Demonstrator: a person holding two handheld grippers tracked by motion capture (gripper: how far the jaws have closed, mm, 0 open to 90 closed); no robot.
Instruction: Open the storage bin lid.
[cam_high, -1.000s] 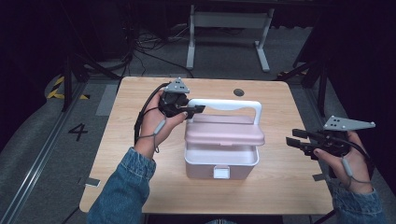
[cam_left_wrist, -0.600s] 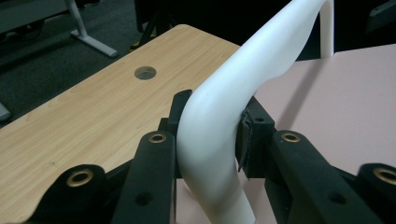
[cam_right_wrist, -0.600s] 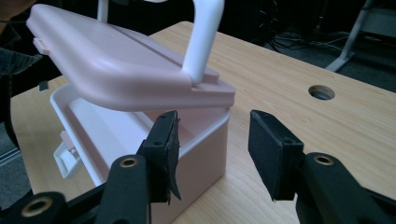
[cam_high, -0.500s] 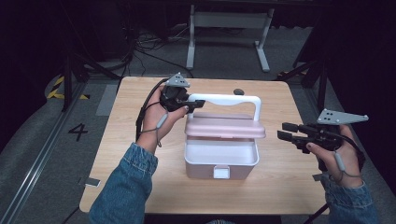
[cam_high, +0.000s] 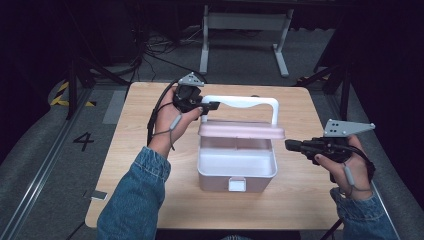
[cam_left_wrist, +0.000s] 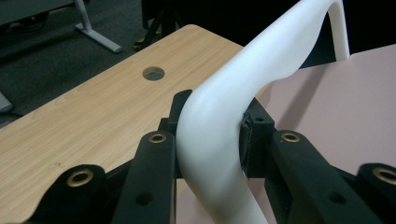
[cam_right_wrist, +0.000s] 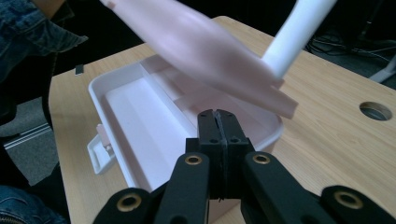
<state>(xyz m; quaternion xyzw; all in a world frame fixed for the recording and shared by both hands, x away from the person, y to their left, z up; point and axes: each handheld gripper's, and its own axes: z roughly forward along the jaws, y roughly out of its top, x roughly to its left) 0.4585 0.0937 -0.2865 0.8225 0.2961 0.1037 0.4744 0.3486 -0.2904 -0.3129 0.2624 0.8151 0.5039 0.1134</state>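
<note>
A white box (cam_high: 235, 172) stands at the middle of the table, its inside bare and split by a divider (cam_right_wrist: 163, 100). Its pink lid (cam_high: 241, 130) is raised, hinged up at the back, with a white arched handle (cam_high: 240, 101) on top. My left gripper (cam_high: 210, 106) is shut on the handle (cam_left_wrist: 219, 140) at its left corner, holding the lid (cam_left_wrist: 336, 107) up. My right gripper (cam_high: 292, 145) hovers to the right of the box (cam_right_wrist: 135, 121), jaws shut with nothing between them (cam_right_wrist: 218, 116). The lid (cam_right_wrist: 201, 56) hangs tilted above the box.
The wooden table (cam_high: 150, 165) has a round cable hole (cam_left_wrist: 153, 73) near its far edge. A white latch (cam_high: 237, 184) sits on the box's front wall. A metal stand (cam_high: 240, 30) and cables lie on the floor beyond the table.
The left gripper has lifted the handle, swinging the pink lid up and open. The right gripper has moved left, closer to the box's right side.
</note>
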